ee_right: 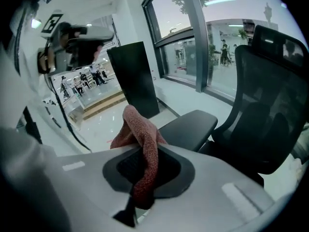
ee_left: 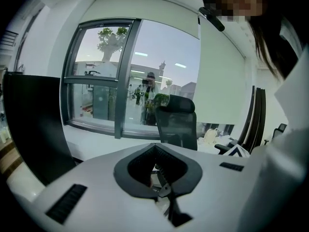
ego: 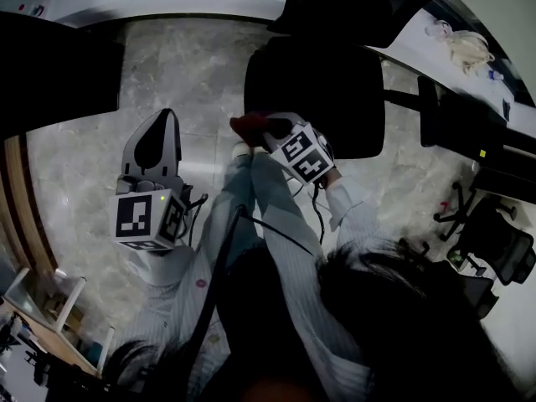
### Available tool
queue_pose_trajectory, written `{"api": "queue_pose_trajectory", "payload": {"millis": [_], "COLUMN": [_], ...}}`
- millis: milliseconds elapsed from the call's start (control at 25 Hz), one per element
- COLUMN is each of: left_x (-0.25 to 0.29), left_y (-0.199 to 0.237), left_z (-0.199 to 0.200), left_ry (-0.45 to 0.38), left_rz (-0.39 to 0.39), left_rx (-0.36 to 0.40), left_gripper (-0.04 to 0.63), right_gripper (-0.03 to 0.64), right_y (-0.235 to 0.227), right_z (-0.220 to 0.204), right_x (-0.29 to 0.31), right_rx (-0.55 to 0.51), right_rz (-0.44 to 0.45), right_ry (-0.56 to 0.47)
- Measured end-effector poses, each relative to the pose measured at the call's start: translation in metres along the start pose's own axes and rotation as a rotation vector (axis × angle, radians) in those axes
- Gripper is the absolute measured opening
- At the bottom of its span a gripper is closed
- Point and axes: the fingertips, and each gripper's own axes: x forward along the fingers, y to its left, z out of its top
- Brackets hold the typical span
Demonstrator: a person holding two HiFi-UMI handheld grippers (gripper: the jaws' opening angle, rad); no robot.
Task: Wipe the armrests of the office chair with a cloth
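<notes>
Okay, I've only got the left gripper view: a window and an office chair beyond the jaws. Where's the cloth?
Observer: The right hand-held gripper is shut on it, a red cloth bunched up between the jaws.
Operator: Is it wiping anything?
Observer: Not yet. In the head view it sits by the near front corner of the chair seat, clear of the armrest across the seat.
Operator: And where is my gripper relative to the chair?
Observer: The left hand-held gripper is over the floor, apart from the chair and to its left in the head view.
</notes>
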Motion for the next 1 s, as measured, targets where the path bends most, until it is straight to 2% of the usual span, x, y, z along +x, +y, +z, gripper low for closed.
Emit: {"api": "queue_pose_trajectory", "payload": {"millis": [160,280,400,520,800,880,1000], "left_x": [0.007,0.005,-0.003,-0.011,-0.031,-0.033,-0.030], "left_y": [-0.012,-0.017,-0.013,0.003,0.034,0.039,0.040], "left_z": [0.001,-0.002,-0.006,-0.014,-0.016,-0.015,-0.017], "left_ry": [0.000,0.005,0.003,0.018,0.005,0.005,-0.004], "left_rz": [-0.027,-0.031,-0.024,0.011,0.064,0.072,0.061], "left_rx": [-0.001,-0.005,-0.025,-0.019,-0.047,-0.049,-0.044], "left_gripper": [0.003,0.003,0.003,0.003,0.003,0.003,0.003], "right_gripper": [0.029,0.029,0.031,0.031,0.031,0.031,0.029], "right_y": [0.026,0.010,-0.030,-0.083,-0.177,-0.179,-0.151], "right_z": [-0.022,-0.016,0.005,0.032,0.081,0.084,0.079], "right_x": [-0.015,-0.012,0.004,0.026,0.058,0.059,0.058], "right_rx": [-0.038,-0.064,-0.059,-0.047,0.116,0.141,0.107], "right_rz": [0.021,-0.009,-0.055,-0.138,-0.284,-0.294,-0.247], "right_ry": [0.015,0.010,0.007,0.015,0.017,0.014,0.003]}}
